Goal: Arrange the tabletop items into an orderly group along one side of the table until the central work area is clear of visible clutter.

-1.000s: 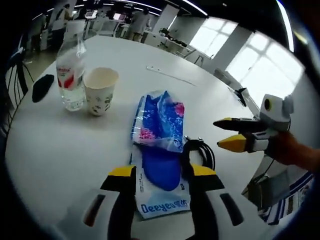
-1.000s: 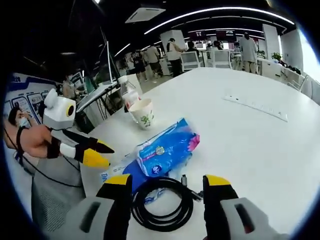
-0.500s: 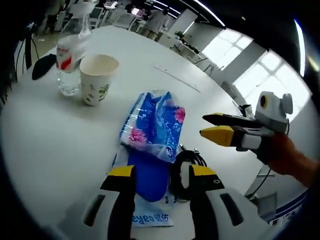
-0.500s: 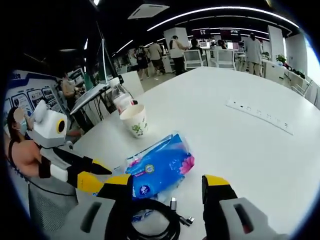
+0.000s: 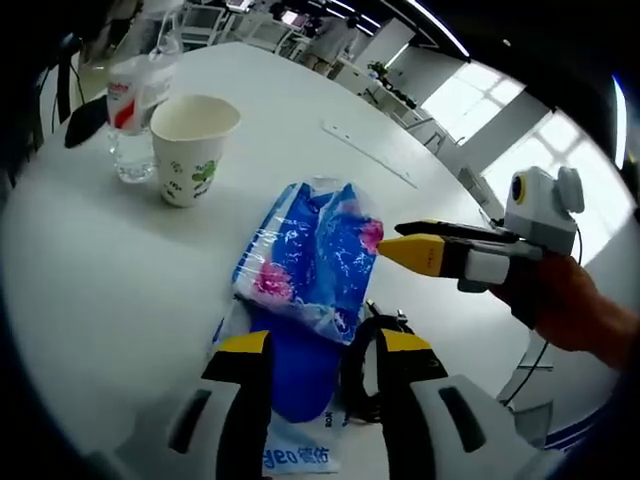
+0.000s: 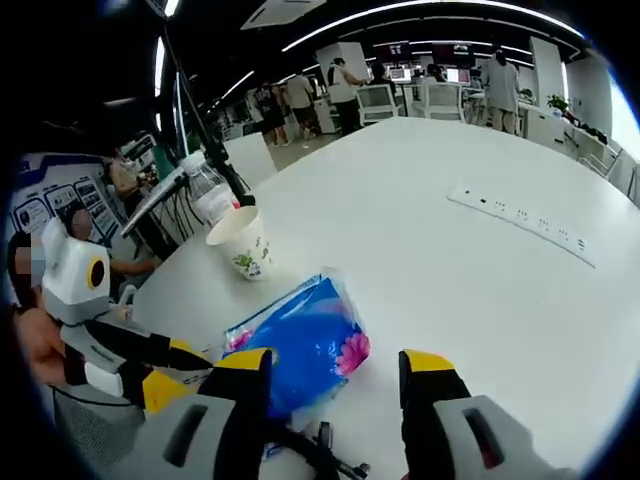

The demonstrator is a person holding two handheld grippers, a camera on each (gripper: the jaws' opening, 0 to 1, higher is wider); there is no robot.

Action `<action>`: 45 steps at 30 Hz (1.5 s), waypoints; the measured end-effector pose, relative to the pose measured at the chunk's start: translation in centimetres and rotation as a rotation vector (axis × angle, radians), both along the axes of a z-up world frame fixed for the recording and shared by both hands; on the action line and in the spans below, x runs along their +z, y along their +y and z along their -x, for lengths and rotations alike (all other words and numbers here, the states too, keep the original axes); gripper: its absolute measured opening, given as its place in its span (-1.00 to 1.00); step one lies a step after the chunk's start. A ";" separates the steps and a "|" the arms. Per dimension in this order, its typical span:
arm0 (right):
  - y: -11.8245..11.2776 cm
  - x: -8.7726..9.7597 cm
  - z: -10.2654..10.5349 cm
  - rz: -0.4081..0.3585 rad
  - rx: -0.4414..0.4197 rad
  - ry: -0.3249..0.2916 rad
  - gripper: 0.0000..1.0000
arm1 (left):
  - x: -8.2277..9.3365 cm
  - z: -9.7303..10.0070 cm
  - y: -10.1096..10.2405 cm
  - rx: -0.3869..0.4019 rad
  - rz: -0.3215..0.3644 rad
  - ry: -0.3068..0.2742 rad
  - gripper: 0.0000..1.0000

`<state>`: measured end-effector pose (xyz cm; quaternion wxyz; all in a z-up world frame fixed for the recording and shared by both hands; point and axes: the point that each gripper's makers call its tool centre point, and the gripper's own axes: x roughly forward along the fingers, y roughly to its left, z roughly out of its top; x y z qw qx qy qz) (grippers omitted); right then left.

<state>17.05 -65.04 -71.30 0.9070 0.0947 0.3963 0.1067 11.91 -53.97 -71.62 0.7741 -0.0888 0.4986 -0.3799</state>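
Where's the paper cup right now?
In the left gripper view the paper cup stands upper left on the table, beside the water bottle and beyond the blue tissue pack.

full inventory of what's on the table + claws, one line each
water bottle: 1, clear with red label, far edge of the table, beside the cup
paper cup: 1, cream with green print, upright, next to the bottle
tissue pack: 1, blue with pink flowers, mid-table, lying over a flat pouch
flat pouch: 1, blue and white, near edge, between the left claw's jaws
cable: 1, black, coiled, right of the pouch
power strip: 1, white, lying flat across the table
dark object: 1, black, off the table edge behind the bottle, cannot tell what
table: 1, white
left claw: open, yellow tips, low over the pouch
right claw: open, yellow tips, over the tissue pack
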 end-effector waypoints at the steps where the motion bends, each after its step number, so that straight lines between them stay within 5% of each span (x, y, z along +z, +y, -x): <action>1: 0.0 -0.1 -0.2 0.001 0.003 0.003 0.02 | -0.1 0.0 0.1 0.005 -0.003 0.002 -0.22; 14: 0.8 -1.0 -2.3 0.016 0.012 0.038 -0.28 | -1.2 -1.7 -1.0 0.031 -0.007 0.021 -0.37; 22: 0.2 -1.6 -2.1 0.048 -0.006 0.038 -0.93 | -1.9 -1.8 -0.9 0.047 -0.033 0.030 -0.80; 29: 0.3 -1.6 -1.7 0.031 -0.006 0.027 -1.00 | -2.2 -1.8 -0.6 0.050 -0.034 0.027 -0.98; 45: 0.6 0.3 -1.0 0.002 -0.032 -0.031 -1.00 | -1.6 -2.4 0.0 0.041 -0.042 -0.001 -1.00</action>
